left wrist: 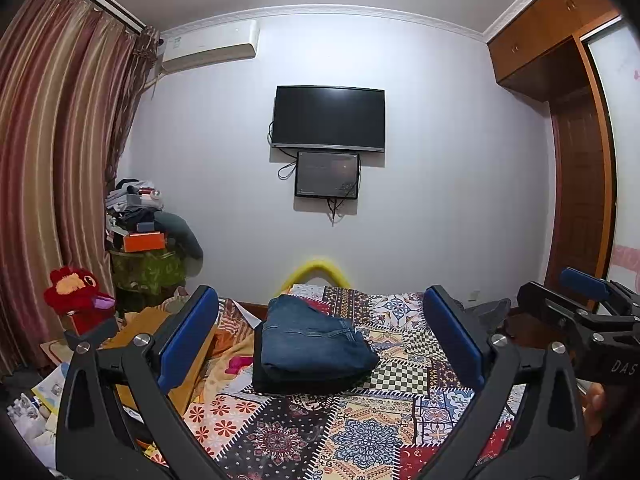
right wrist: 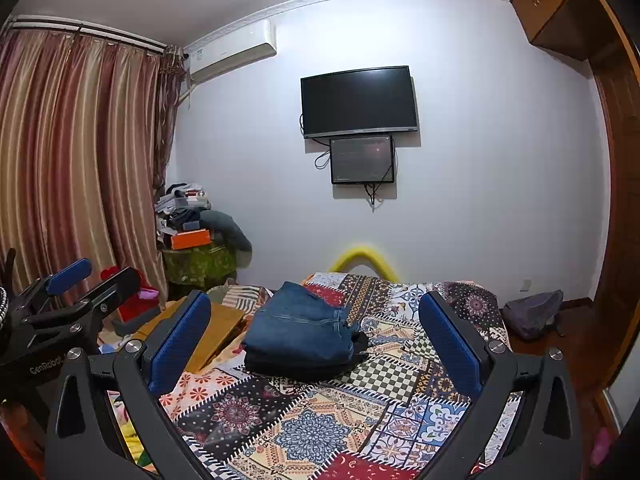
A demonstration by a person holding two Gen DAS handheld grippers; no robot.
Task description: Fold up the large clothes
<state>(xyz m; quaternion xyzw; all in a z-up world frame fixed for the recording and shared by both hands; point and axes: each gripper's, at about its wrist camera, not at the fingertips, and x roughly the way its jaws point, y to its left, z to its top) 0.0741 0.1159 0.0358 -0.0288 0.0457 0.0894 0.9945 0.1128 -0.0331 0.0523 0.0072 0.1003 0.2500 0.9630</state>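
Observation:
A folded pair of blue jeans [left wrist: 310,338] lies on top of a folded dark garment [left wrist: 280,382] on the patchwork bedspread [left wrist: 360,428]. The stack shows in the right wrist view too: jeans [right wrist: 300,330], dark garment [right wrist: 304,366], bedspread [right wrist: 320,432]. My left gripper [left wrist: 320,340] is open and empty, held above the bed short of the stack. My right gripper [right wrist: 316,344] is open and empty, likewise held back from the stack. Each gripper shows at the edge of the other's view: the right one [left wrist: 580,304], the left one [right wrist: 80,284].
A wooden board [left wrist: 160,344] leans at the bed's left side, with a red plush toy [left wrist: 78,292] and papers on the floor. A cluttered stand [left wrist: 148,248] is by the curtain. A wardrobe [left wrist: 576,160] and a grey bag [right wrist: 532,314] are right. A TV [left wrist: 328,118] hangs ahead.

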